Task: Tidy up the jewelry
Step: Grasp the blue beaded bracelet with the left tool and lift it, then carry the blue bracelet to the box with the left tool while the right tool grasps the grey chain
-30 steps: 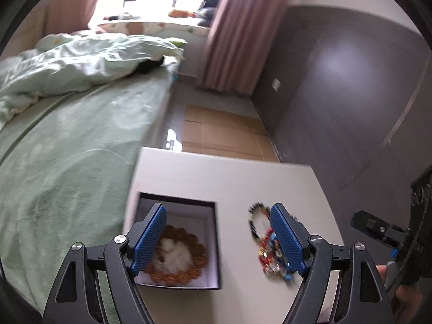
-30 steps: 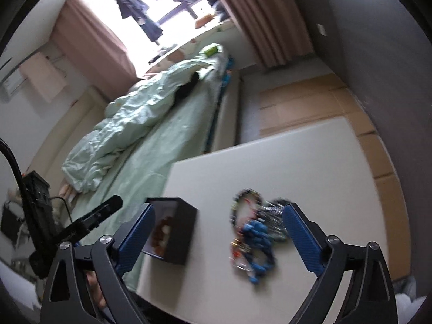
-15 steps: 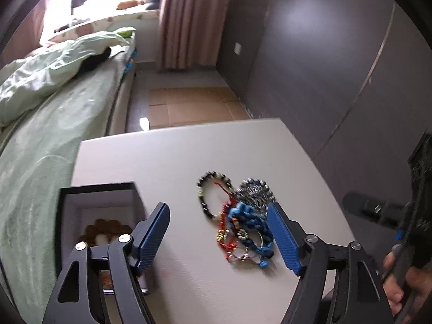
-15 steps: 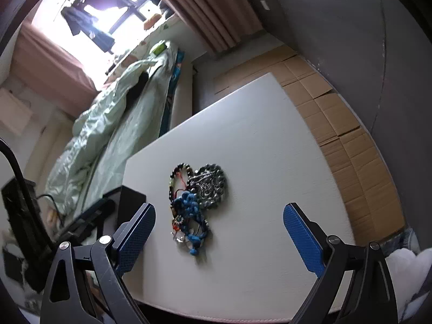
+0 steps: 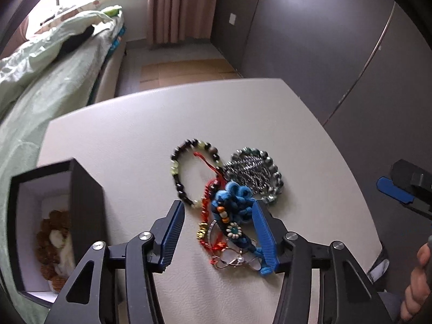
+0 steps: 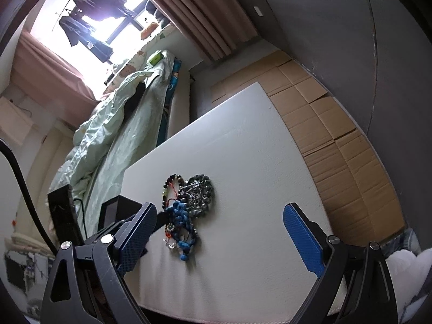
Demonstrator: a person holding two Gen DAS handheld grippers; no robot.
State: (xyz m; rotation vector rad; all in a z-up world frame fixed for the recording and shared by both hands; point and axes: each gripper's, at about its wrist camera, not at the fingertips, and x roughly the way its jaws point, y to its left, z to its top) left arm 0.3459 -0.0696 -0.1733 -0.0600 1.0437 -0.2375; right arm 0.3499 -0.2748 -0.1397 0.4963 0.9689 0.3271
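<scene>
A: Starting at the left edge of the surface (image 5: 135, 124): black box (image 5: 86, 202), lid off, brown bead bracelet (image 5: 51, 245) already lying inside on white lining.

B: And just right of it?

A: Left tool (image 5: 218, 229), spread wide, gripping nothing, straddling the near end of the jewelry pile (image 5: 226, 197). Blue knotted bracelet (image 5: 235, 199) and red cord bracelet (image 5: 209, 202) between the pads; right pad seemingly touching blue cord.

B: Risk there?

A: Tangle. Closing now likely to catch several pieces together, red cord and metal rings included. Lifting one likely to drag the dark bead bracelet (image 5: 186, 172) along.

B: Further right?

A: Silver bead bracelet (image 5: 253, 172), overlapping the blue one. Same snag hazard; possible slide toward the surface's edge.

B: Right tool (image 6: 220, 233)?

A: Wide apart too, empty, hovering near the pile's right side. Useful for pinning the pile down, probably; crowding the left one possible.
</scene>
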